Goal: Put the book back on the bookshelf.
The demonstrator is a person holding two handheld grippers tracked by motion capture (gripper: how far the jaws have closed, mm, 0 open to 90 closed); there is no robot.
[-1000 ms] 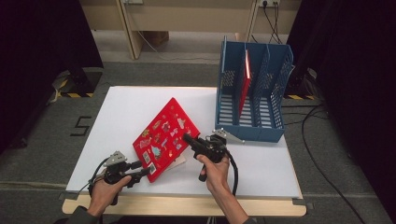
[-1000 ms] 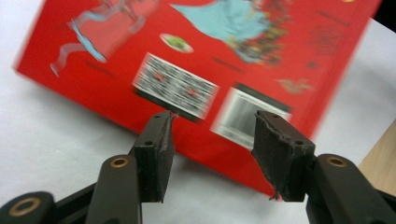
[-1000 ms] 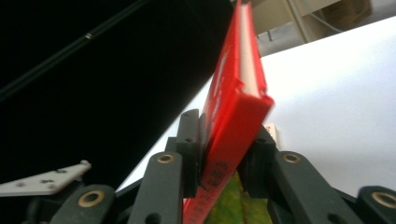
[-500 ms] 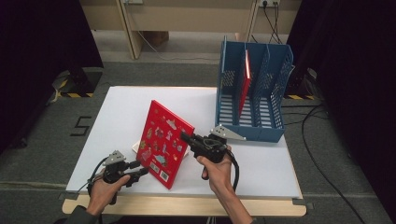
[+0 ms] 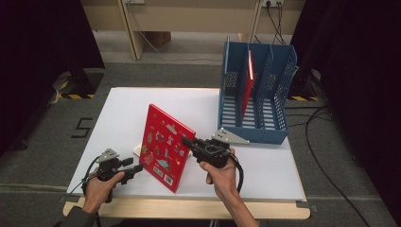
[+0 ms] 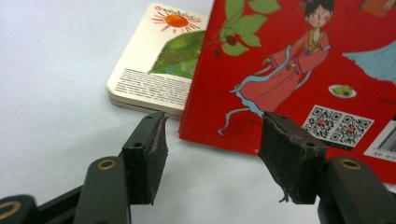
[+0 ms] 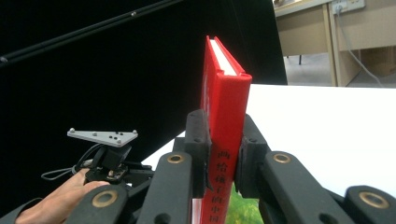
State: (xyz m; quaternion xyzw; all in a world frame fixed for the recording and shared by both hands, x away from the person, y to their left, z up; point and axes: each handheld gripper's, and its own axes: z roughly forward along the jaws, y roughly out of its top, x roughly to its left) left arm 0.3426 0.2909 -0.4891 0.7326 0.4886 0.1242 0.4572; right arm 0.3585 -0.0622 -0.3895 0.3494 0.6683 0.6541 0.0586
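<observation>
A red picture book (image 5: 165,147) stands nearly upright on its lower edge on the white table (image 5: 118,109). My right gripper (image 5: 185,141) is shut on its spine, and in the right gripper view both pads (image 7: 200,135) press the red spine (image 7: 225,93). My left gripper (image 5: 137,167) sits low at the book's near left corner. Its jaws have just been opening and now stand apart (image 6: 217,119), with the red cover (image 6: 289,70) just beyond the tips and neither pad on it.
A small board book with a sun on its cover (image 6: 154,70) lies flat behind the red book (image 5: 138,150). A blue file rack (image 5: 255,130) stands at the back right with another red book (image 5: 248,80) upright in it. The table's front edge is close.
The red book has been tipped up from a slant to nearly upright, and my right gripper rose with it. The left gripper's jaws have opened off the book's corner.
</observation>
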